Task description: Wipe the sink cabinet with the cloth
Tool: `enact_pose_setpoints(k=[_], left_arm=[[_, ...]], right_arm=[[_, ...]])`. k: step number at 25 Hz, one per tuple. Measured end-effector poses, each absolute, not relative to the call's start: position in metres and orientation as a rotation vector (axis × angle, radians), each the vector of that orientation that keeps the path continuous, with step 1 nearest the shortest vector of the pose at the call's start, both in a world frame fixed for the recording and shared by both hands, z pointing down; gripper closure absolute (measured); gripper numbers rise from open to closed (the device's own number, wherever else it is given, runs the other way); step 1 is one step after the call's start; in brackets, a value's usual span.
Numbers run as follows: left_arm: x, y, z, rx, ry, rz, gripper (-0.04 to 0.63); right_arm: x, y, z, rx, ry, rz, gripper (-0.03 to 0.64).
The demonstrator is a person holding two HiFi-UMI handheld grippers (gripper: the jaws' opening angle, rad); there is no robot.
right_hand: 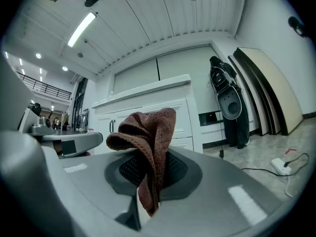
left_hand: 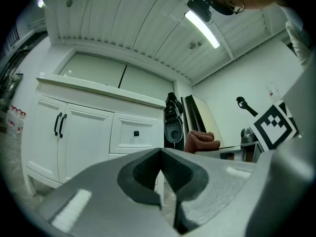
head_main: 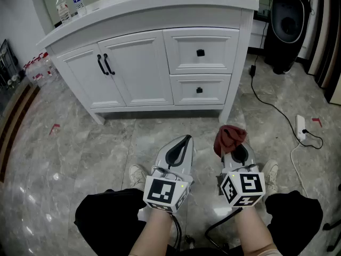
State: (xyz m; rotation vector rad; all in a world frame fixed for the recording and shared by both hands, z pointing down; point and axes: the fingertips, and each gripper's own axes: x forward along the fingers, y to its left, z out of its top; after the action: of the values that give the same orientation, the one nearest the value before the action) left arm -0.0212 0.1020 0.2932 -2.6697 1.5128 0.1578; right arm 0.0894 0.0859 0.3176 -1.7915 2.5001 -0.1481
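Cloth [head_main: 229, 137], reddish-brown and crumpled, is pinched between the jaws of the right gripper [head_main: 234, 149]; it bunches over their tips, with one fold hanging down through the gap; it sits above the grey marbled floor [head_main: 80, 143], near and to the right in the scene, well apart from the sink cabinet [head_main: 144, 63]; the left gripper [head_main: 183, 143] is just beside it on the left, jaws pressed together at the tips with nothing between them; both grippers point toward the white cabinet, whose two doors with black handles [head_main: 105, 64] lie left of two drawers; two bottles [head_main: 70, 5] stand at the far left end of its countertop [head_main: 160, 4]; a power strip [head_main: 301, 126] lies on the floor at right.
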Motion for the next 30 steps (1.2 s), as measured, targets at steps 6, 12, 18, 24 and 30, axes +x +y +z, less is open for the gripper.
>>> enact_pose_setpoints(k=[6,12,18,24,30], left_arm=[[-0.021,0.100,0.296,-2.672,1.517,0.146,0.595],[-0.018,0.099,0.301,-2.678,1.520,0.129,0.595],[-0.014,0.089,0.299,-2.674,1.527,0.145,0.595],[-0.012,0.060,0.296,-2.614,1.514,0.066,0.595],[-0.031,0.015,0.297,-2.582,1.572,0.080,0.595]], right_arm=[[0.091,0.084,0.321,-1.795,2.499,-0.159,0.538],[0.097,0.084,0.324,-1.805,2.470,-0.205,0.538],[0.101,0.075,0.327,-1.791,2.440,-0.249,0.538],[0.095,0.035,0.323,-1.780,2.414,-0.291,0.538],[0.081,-0.015,0.325,-1.750,2.407,-0.332,0.538]])
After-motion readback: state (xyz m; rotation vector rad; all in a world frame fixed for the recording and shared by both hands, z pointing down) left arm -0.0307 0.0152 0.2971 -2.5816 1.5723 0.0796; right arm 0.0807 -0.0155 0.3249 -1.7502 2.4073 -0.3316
